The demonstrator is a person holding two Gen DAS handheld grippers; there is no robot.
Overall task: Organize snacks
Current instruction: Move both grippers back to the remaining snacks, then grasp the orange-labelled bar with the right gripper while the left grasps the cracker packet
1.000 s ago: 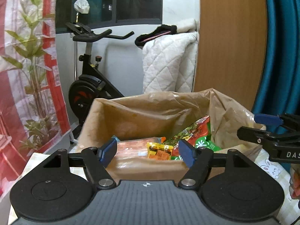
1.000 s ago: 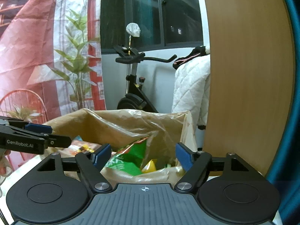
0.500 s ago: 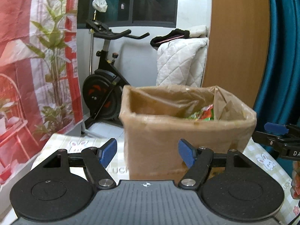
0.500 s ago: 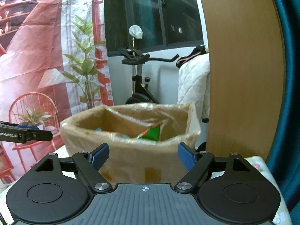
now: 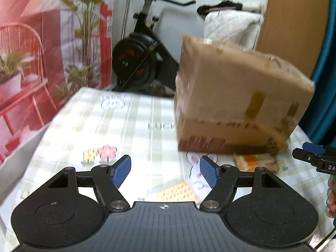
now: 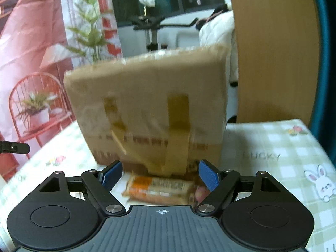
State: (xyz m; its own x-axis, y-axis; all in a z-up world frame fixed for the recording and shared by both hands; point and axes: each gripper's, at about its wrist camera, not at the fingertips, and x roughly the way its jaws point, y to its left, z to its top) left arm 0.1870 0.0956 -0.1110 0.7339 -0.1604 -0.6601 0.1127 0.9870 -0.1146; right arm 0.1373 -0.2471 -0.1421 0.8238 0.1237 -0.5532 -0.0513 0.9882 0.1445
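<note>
Between the wide-open, empty fingers of our right gripper lies a snack bar against the cardboard box, while our left gripper, equally open and empty, risks pinching only tablecloth.

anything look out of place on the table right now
One snack packet lies loose on the tablecloth in front of the cardboard box, outside it. The box looks patched with tape strips. Blur hides finer detail.

Your left gripper is wide open over the checked tablecloth, nothing between the pads. Cardboard box sits ahead to the right, blurry, with an orange snack pack just beside its base.
</note>
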